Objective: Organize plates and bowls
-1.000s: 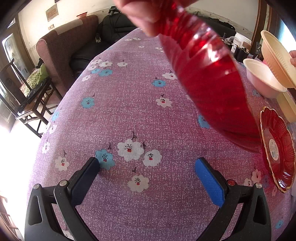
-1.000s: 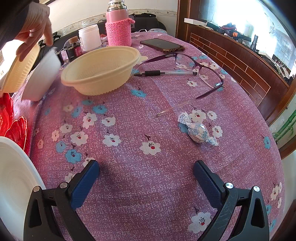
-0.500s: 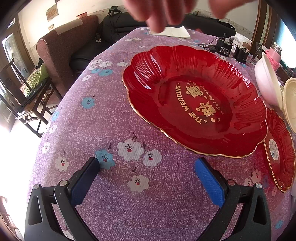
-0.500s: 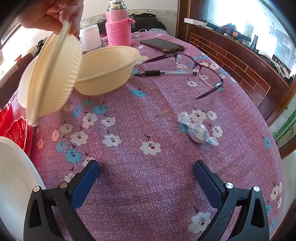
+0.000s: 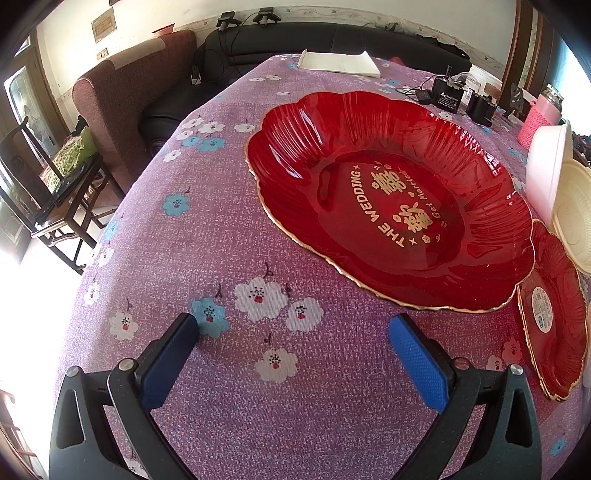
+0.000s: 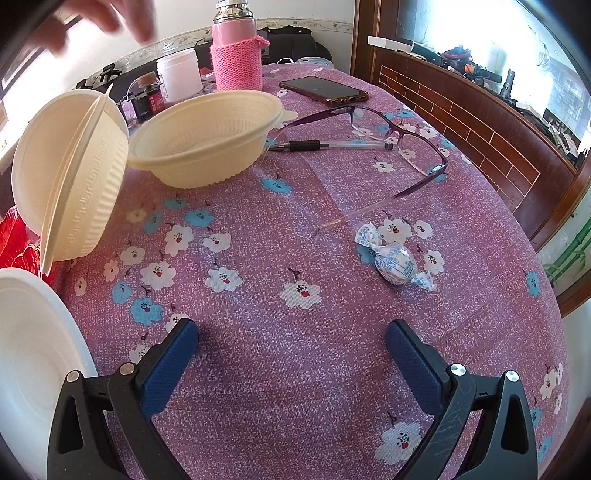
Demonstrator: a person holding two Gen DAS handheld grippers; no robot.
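Left wrist view first: your left tongs (image 5: 291, 332) are spread wide with nothing between them, hovering low over the table (image 5: 221, 229). The big red plate (image 5: 388, 199) lies flat right ahead, and a small red plate (image 5: 554, 314) sits at the table's right edge, tucked just under the big one's rim. A white bowl (image 5: 545, 173) and a cream bowl (image 5: 574, 218) are tipped on their sides beyond that.

Right wrist view: right tongs (image 6: 291, 338) also spread and empty. One cream bowl (image 6: 207, 136) stands upright toward the far side, and a tilted cream bowl (image 6: 92, 192) leans near the left edge, with a blurry hand (image 6: 107, 18) above it. A white plate (image 6: 33, 354) pokes in at the near left corner.

My take: nothing's grabbed yet, so start with that scalloped rim on the big plate. Come in low, pinch the near edge squarely, and lift slowly, since glossy plastic probably slips. Mind the glasses (image 6: 391, 129) and pen (image 6: 332, 145) when nesting bowls.
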